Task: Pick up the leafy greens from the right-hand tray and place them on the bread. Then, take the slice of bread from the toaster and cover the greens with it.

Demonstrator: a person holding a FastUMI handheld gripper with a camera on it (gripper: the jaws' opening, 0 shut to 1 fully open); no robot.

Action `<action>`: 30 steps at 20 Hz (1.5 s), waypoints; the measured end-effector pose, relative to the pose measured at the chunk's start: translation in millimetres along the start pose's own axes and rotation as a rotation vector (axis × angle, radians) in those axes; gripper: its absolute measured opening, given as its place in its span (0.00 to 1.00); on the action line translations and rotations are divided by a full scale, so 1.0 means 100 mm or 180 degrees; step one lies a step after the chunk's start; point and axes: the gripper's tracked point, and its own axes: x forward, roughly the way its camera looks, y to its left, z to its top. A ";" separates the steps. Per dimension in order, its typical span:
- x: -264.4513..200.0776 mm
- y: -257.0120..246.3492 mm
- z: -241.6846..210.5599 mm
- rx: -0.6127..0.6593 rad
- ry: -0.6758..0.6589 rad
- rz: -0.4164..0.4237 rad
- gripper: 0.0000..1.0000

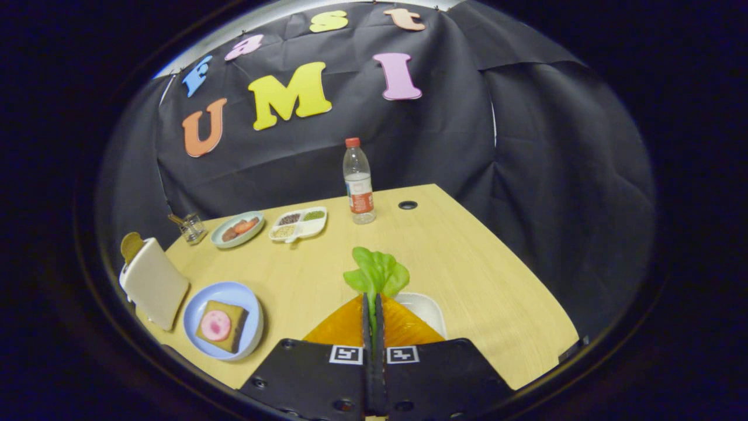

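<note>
My gripper [372, 301] is shut on the stem of the leafy greens [378, 273], which stick up past the fingertips, lifted above a white tray [426, 308]. To the left sits a blue plate [223, 318] with a slice of bread [222, 325] topped by a round pink slice of meat. Left of the plate stands a cream toaster [154, 282] with a slice of bread [131, 245] poking out of its top.
At the back of the wooden table stand a water bottle [359, 182], a divided white dish [298, 224] with seasonings, a pale green plate [237, 229] with food and a small glass jar [191, 227]. A round cable hole [407, 205] lies near the bottle.
</note>
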 end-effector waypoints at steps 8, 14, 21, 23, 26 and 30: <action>-0.33 1.12 -0.03 -0.0175 -0.0038 0.0320 0.00; -0.16 1.77 -0.32 -0.0660 0.0116 0.0266 0.00; 0.10 1.95 -0.57 -0.0946 0.0247 -0.0058 0.00; 0.12 2.04 -0.65 -0.0877 0.0302 -0.0026 0.00; 0.10 2.32 -0.70 -0.0576 0.0329 0.0205 0.00; 0.14 2.51 -0.86 -0.0276 0.0470 0.0334 0.01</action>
